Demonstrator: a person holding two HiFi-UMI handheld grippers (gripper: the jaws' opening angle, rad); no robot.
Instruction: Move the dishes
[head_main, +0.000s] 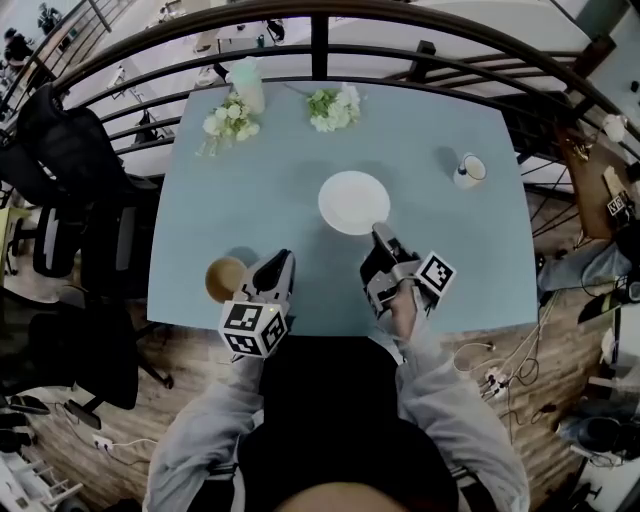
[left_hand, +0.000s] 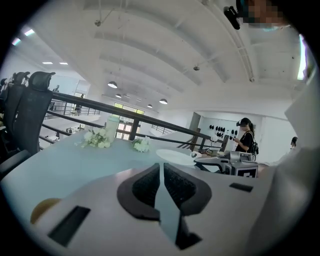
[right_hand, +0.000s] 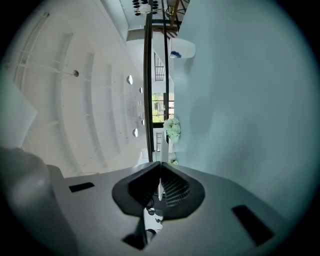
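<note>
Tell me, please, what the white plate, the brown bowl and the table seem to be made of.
The white plate looks like glazed ceramic, perhaps melamine: plain white, smooth, with a thin rim. The brown bowl may be wood or bamboo, judging by its matt tan colour, though plastic is possible. The table has an even pale blue top with a soft sheen, probably laminate or painted board.

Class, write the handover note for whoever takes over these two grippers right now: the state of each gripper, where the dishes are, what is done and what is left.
Right gripper: turned on its side, shut on the near rim of the white plate at mid-table.
Left gripper: shut and empty, near the table's front edge, beside the brown bowl.
Small cup: far right of the table, untouched.
Done: the plate is gripped. Whether it is off the table yet cannot be told.
Left: move the plate, then probably the bowl and cup. No destination is shown.
</note>
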